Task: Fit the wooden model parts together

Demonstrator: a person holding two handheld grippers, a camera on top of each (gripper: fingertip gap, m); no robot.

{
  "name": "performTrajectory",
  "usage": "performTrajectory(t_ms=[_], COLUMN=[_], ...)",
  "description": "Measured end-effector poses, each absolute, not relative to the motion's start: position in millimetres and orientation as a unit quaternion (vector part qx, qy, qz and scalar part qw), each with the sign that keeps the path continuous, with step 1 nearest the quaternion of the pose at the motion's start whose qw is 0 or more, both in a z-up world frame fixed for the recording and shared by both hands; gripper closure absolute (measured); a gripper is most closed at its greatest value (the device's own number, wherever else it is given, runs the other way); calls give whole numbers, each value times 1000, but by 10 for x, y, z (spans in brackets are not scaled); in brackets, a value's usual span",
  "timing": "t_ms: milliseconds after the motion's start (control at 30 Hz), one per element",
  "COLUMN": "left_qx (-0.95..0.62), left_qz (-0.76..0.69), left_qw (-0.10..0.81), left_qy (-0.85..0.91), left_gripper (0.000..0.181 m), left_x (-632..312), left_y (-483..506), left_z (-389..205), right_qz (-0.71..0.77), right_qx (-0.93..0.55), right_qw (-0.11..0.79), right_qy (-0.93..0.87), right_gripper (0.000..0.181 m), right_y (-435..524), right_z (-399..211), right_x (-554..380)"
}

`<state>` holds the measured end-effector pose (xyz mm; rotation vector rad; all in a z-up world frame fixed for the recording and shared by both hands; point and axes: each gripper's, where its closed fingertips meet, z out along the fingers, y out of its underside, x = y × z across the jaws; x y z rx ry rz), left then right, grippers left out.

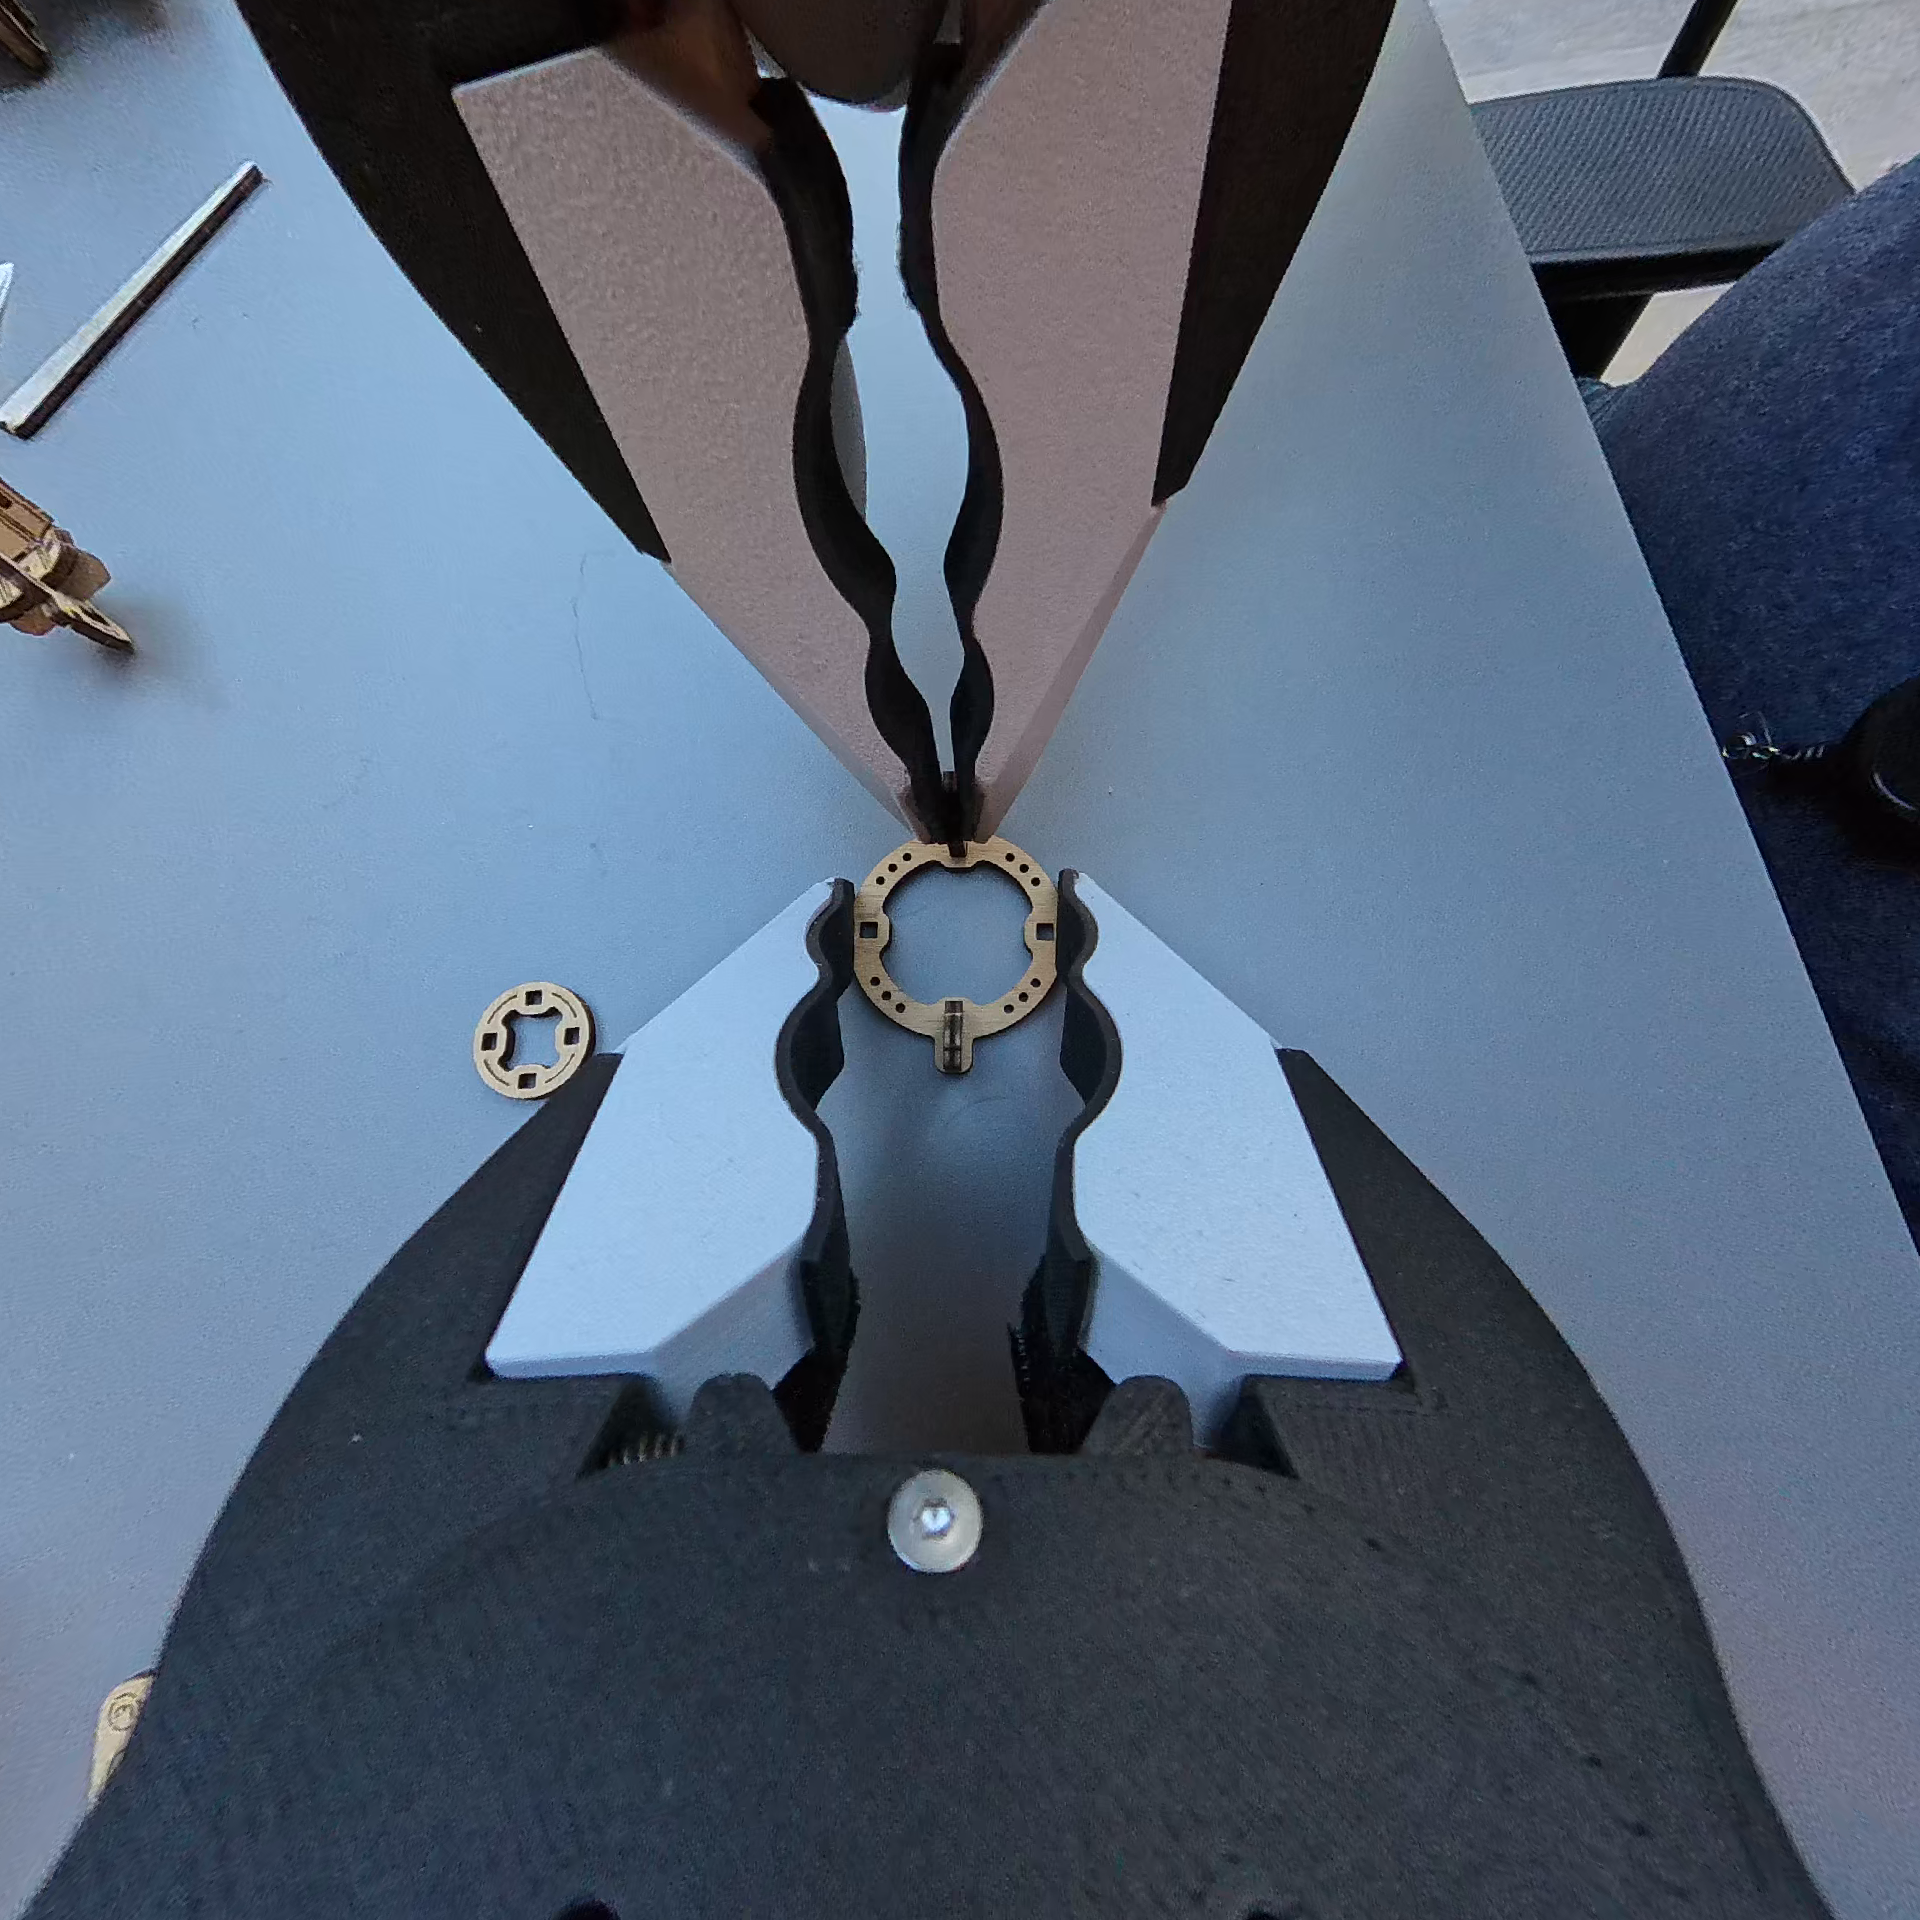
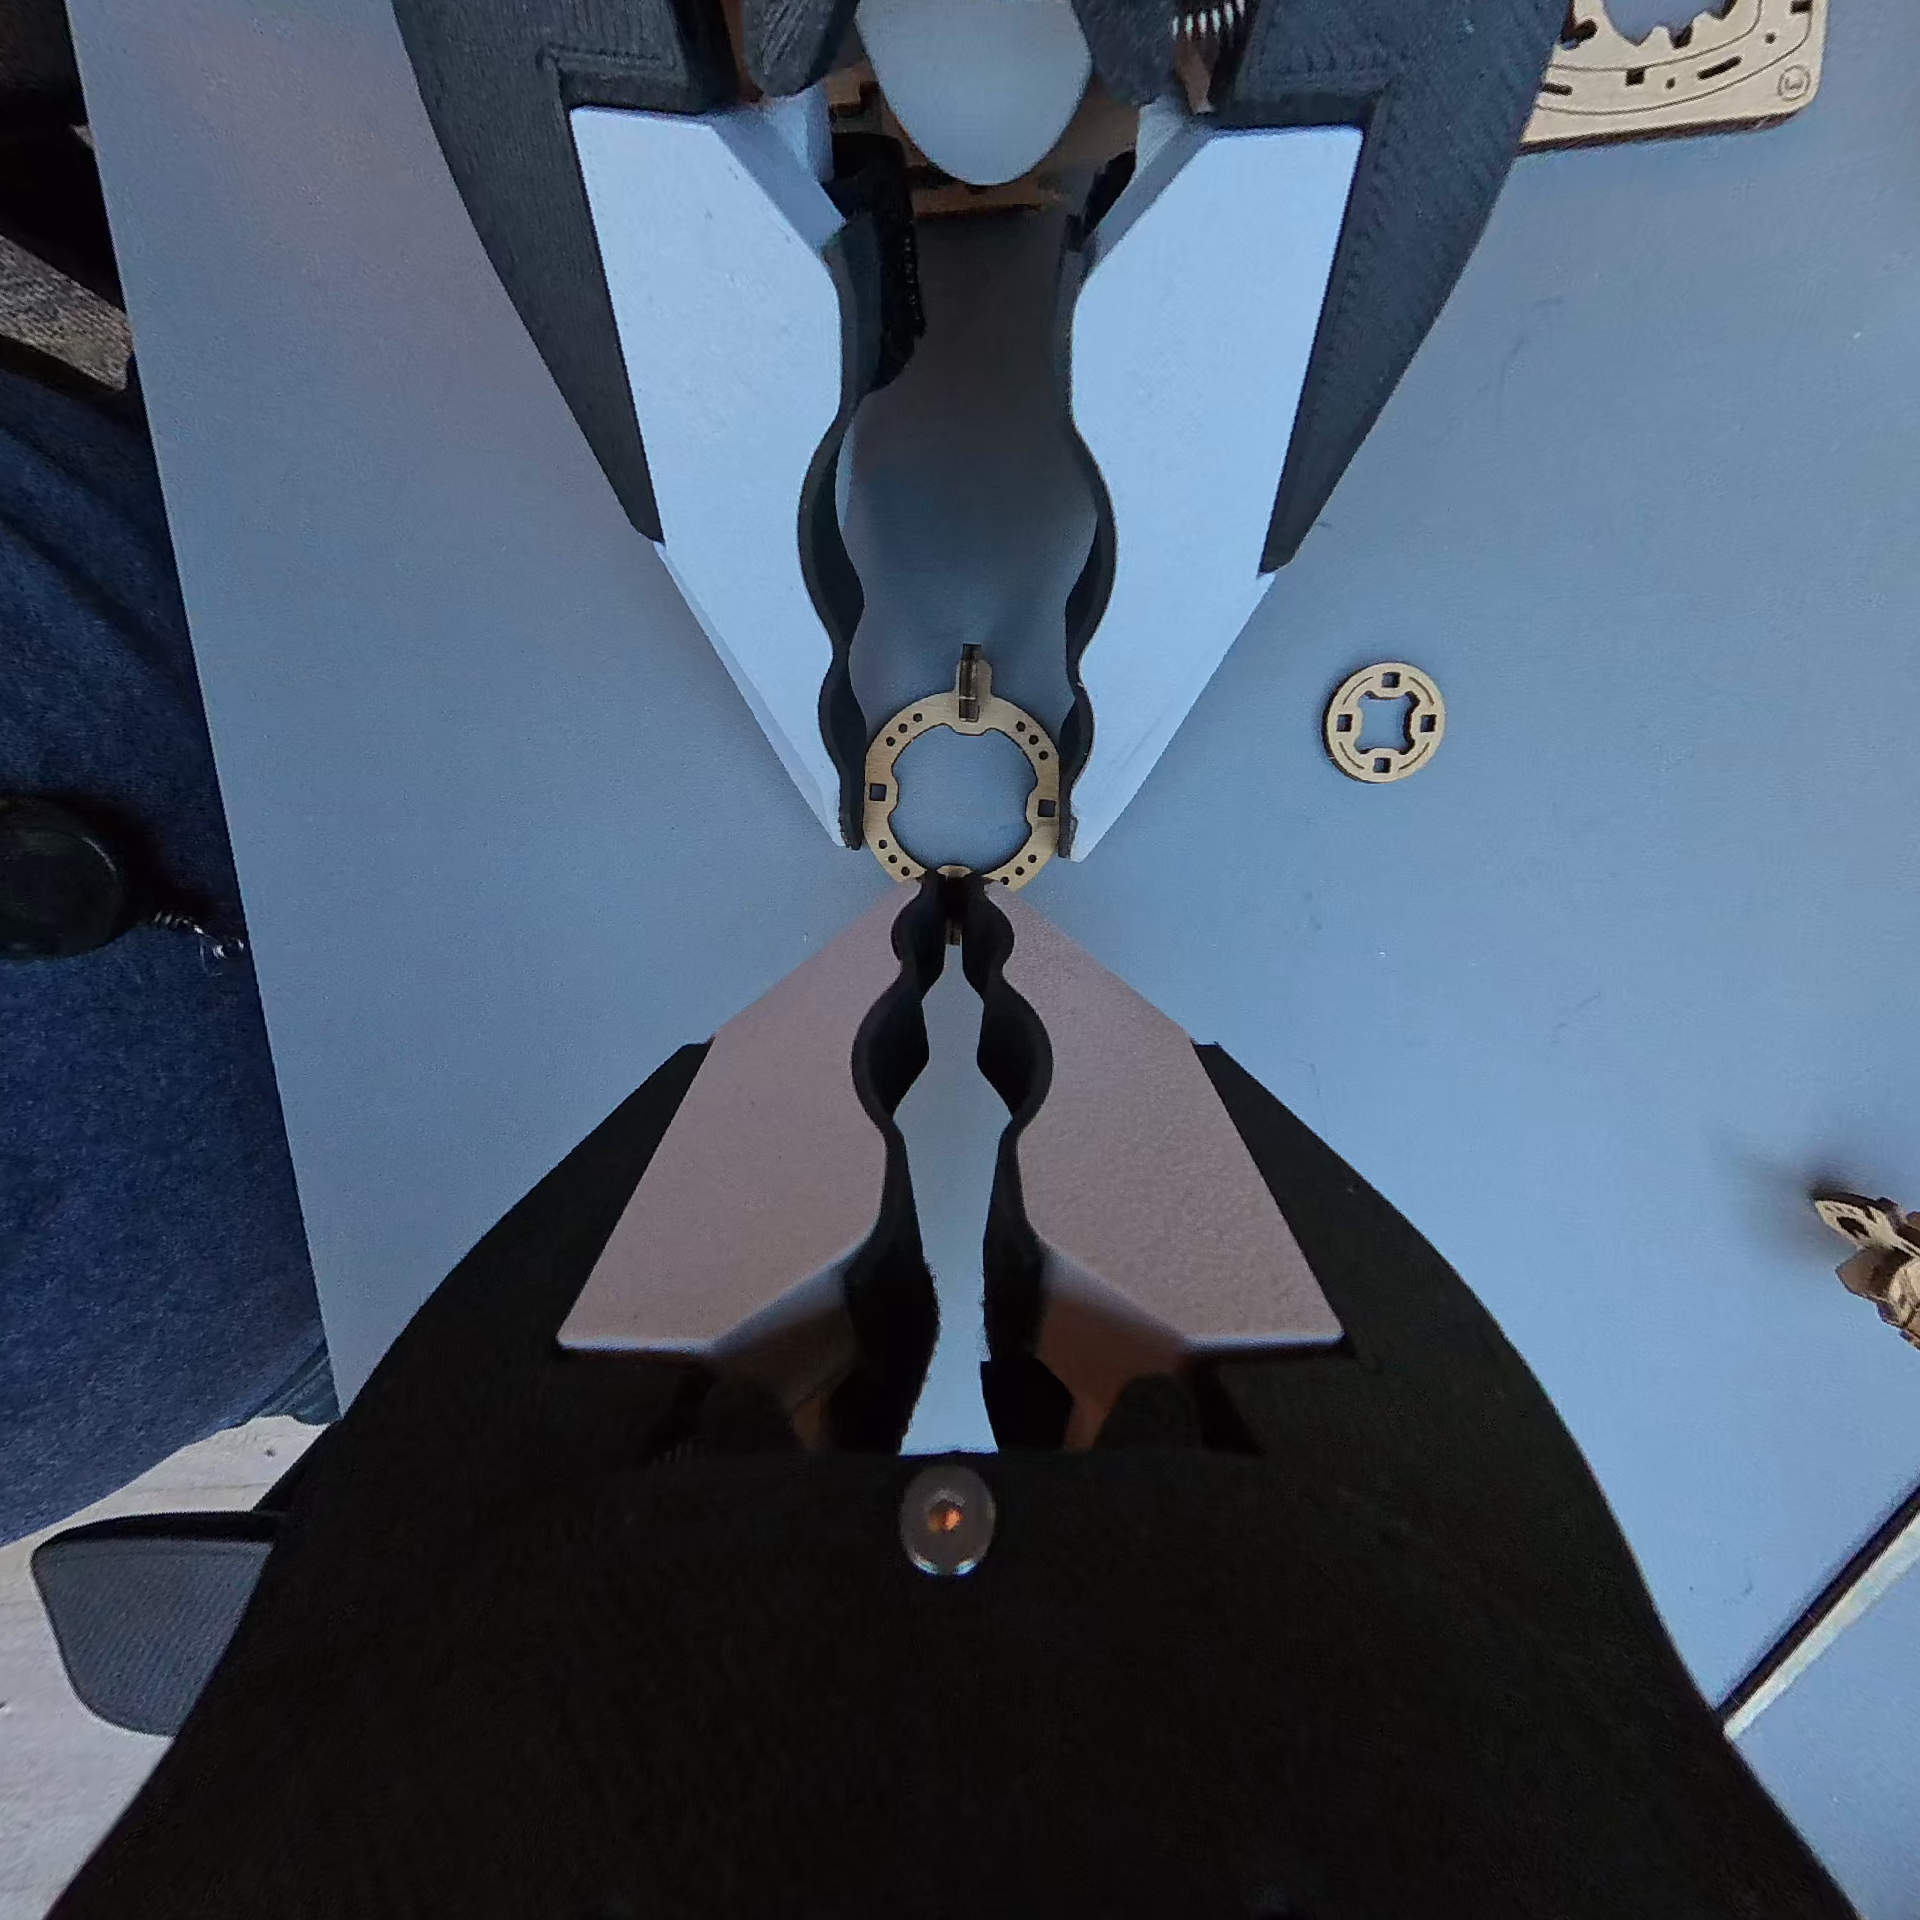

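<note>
A flat wooden ring [image 1: 1023,1000] with small holes sits between the blue-white fingertips of my left gripper [image 1: 954,889], which is shut on its two sides just above the grey table [image 1: 416,779]. One small wooden peg [image 1: 951,1041] stands in the ring's slot on the side towards the left wrist camera. My right gripper [image 2: 949,899], with pinkish fingers, is shut on another small peg [image 2: 950,935] and holds it against the opposite edge of the ring [image 2: 894,743]. It also shows in the left wrist view [image 1: 948,821]. The left gripper shows in the right wrist view [image 2: 961,836].
A small wooden disc with a cross-shaped hole [image 1: 533,1039] lies on the table beside the left gripper. A wooden stick [image 1: 130,301] and a part-built wooden model [image 1: 52,582] lie farther off. A cut-out wooden sheet [image 2: 1683,62] lies beyond. A person's blue-clad leg [image 1: 1787,520] is at the table edge. My left and right fingertips are right by each other. The left tips stand about 15 cm off the part-built wooden model [image 1: 52,582].
</note>
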<state>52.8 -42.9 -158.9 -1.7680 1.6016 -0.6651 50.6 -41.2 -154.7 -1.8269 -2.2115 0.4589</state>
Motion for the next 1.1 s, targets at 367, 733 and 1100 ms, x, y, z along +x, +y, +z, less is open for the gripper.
performTrajectory(t_ms=[367, 733, 1100], left_qx=[-675, -675, -675], left_qz=[-255, -257, -258], left_qw=[326, 326, 326], left_qy=[611, 610, 610], left_gripper=[143, 143, 143], left_x=[531, 531, 534], left_y=[-428, -427, -425], left_z=[-1589, -1590, -1591], right_qz=[126, 128, 119], right_qx=[-605, -606, -601], right_qw=[125, 130, 129], right_qy=[-776, -775, -780], right_gripper=[180, 180, 180], right_y=[-414, -415, -420], right_z=[-1557, -1565, -1573], right_x=[501, 512, 500])
